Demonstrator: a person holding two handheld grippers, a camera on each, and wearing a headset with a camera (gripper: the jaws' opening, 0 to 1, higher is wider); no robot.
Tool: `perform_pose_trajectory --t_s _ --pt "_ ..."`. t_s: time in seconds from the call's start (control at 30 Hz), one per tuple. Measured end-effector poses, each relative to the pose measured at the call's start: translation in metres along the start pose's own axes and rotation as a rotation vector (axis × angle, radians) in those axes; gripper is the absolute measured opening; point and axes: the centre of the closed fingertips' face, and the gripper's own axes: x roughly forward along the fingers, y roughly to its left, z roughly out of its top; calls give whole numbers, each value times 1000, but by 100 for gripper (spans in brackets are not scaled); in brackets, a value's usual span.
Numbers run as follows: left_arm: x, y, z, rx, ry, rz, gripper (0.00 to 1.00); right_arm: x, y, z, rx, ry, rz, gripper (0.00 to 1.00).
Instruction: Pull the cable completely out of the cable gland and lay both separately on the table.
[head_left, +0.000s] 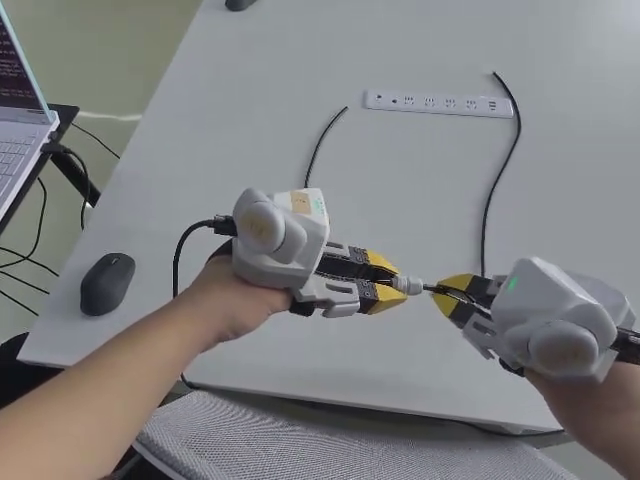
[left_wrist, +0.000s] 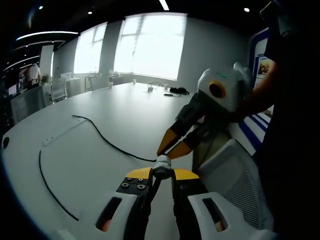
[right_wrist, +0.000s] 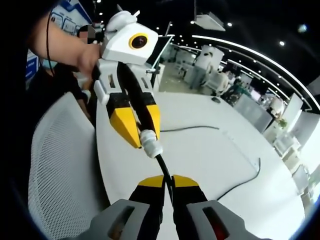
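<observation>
Soft, even light falls on the white bench (head_left: 250, 120), shadows faint. In the left gripper view the windows (left_wrist: 145, 45) glare white; both gripper views bend at the edges.

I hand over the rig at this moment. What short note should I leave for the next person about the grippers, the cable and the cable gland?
Left gripper: shut on the cable gland, held in the air near the table edge.
Right gripper: shut on the cable, close to the cable gland.
Done: both parts are gripped.
Left: the cable is still inside the cable gland. Pull it fully out, then lay both apart on the table.
</observation>
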Motion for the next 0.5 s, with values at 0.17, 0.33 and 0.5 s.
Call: perform_pose_trajectory --t_s 0.17,0.33,0.5 --pt "0 -1 1 -4 -5 8 15 0 -7 -10 86 9 -25 0" --pt "-1 -2 2 1 -11 14 15 -1 -12 -23 203 26 -55 0" --pt "-1 -1 4 2 -20 24 15 -2 -18 -36 307 31 -86 0"
